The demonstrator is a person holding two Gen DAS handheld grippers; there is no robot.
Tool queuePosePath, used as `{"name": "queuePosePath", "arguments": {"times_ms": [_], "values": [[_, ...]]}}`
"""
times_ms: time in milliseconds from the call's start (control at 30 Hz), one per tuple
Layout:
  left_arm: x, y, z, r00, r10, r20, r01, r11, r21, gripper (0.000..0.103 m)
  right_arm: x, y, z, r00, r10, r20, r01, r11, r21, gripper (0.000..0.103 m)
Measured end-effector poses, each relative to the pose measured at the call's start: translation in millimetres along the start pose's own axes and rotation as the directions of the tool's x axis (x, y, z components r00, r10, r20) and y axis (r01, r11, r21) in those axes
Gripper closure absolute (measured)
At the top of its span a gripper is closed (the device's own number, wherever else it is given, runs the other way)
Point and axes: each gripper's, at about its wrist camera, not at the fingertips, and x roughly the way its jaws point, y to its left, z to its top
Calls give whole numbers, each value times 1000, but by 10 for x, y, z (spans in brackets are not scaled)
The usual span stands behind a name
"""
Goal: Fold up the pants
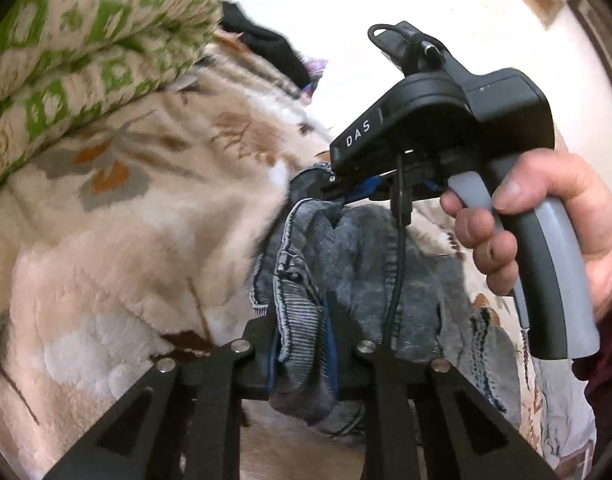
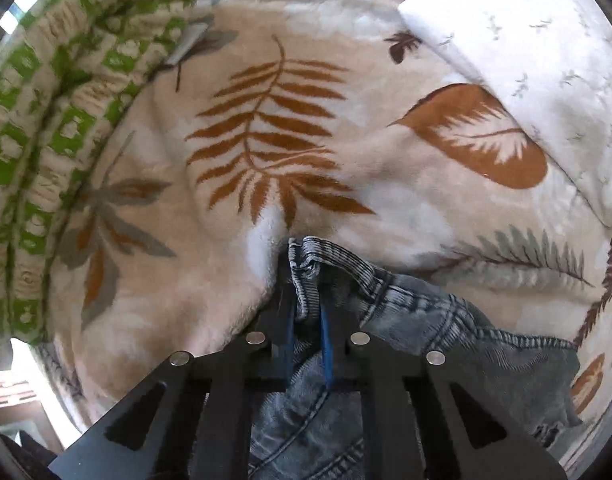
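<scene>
The pants are grey-blue washed jeans [image 1: 357, 256], bunched and hanging between my two grippers above a leaf-print blanket. My left gripper [image 1: 302, 320] is shut on a folded hem or waistband edge of the jeans. In the left wrist view my right gripper [image 1: 337, 192], held in a bare hand [image 1: 545, 216], is shut on another part of the same jeans. In the right wrist view the right gripper [image 2: 306, 300] pinches a seamed edge of the jeans [image 2: 445, 332], which trail off to the right and below.
A beige fleece blanket with brown and grey leaves [image 2: 266, 140] covers the bed. A folded green-and-cream quilt [image 1: 66, 52] lies at the left. A white patterned sheet or pillow [image 2: 545, 60] lies at the upper right. Dark clothing [image 1: 266, 48] lies farther back.
</scene>
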Motion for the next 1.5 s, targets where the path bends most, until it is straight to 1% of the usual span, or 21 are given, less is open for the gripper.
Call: {"name": "queuePosePath", "arguments": {"times_ms": [167,267,367,533,600,633,700,767,867,933,1000,1033,1100,1167,1267,1300,1367,1400,1433,1467,1500], "values": [[-107,-211,38,996,-75,50,71,995,69,84,-362,-138,-142,996,29,86,-31,999,22,94],[-191,-423,29,989,-130,72,121,985,122,84,-652,-292,-255,988,53,144,-58,998,31,94],[-242,-681,-14,983,-168,77,153,973,175,84,-976,-389,-380,979,53,195,-62,997,39,94],[-356,-1218,-160,974,-207,92,173,942,288,84,-1305,-708,-579,951,58,303,-91,991,99,94],[-391,-1453,-229,967,-242,85,203,925,322,85,-1434,-878,-709,938,52,342,-100,987,124,94],[-397,-1530,-253,962,-263,74,226,918,325,89,-1495,-978,-789,932,46,360,-103,985,139,94],[-397,-1752,-343,947,-317,41,285,894,347,91,-1621,-1226,-990,921,25,389,-103,978,179,94],[-382,-2002,-487,942,-335,18,300,865,401,91,-1703,-1490,-1190,914,21,406,-120,968,220,95],[-269,-2369,-796,932,-358,-57,341,808,480,91,-1758,-1895,-1514,903,32,427,-162,949,271,95],[-251,-2490,-991,935,-344,-89,336,772,540,91,-1738,-2129,-1714,900,22,435,-169,938,303,95],[-300,-2507,-1100,940,-331,-83,312,736,601,91,-1660,-2371,-1910,903,19,430,-178,926,334,95],[-351,-2484,-1116,947,-315,-69,289,732,617,91,-1624,-2451,-1975,904,14,426,-177,921,347,95],[-450,-2344,-1020,956,-288,-48,258,756,602,91,-1537,-2646,-2105,907,17,422,-195,902,384,95],[-626,-2172,-892,966,-258,-2,211,786,581,91,-1491,-2770,-2162,902,21,431,-216,886,411,95],[-833,-1762,-558,973,-217,81,146,847,512,90,-1485,-2923,-2215,894,9,447,-228,868,440,95],[-855,-1639,-442,977,-190,100,118,866,486,90,-1489,-2969,-2231,892,14,452,-241,861,447,95],[-740,-1447,-275,986,-126,110,65,892,447,90,-1469,-3004,-2259,893,69,445,-282,856,434,94],[-647,-1321,-182,991,-85,107,34,910,412,90,-1453,-3010,-2293,893,99,439,-310,842,441,93],[-548,-1265,-134,994,-75,77,40,922,385,90,-1447,-3011,-2336,889,118,441,-331,833,443,92],[-434,-1213,-132,997,-69,39,51,931,361,90,-1450,-2990,-2381,882,142,449,-352,831,430,84],[-323,-1141,-127,999,-50,11,44,942,334,90,-1453,-2946,-2442,868,179,464,-386,830,402,75]]}}
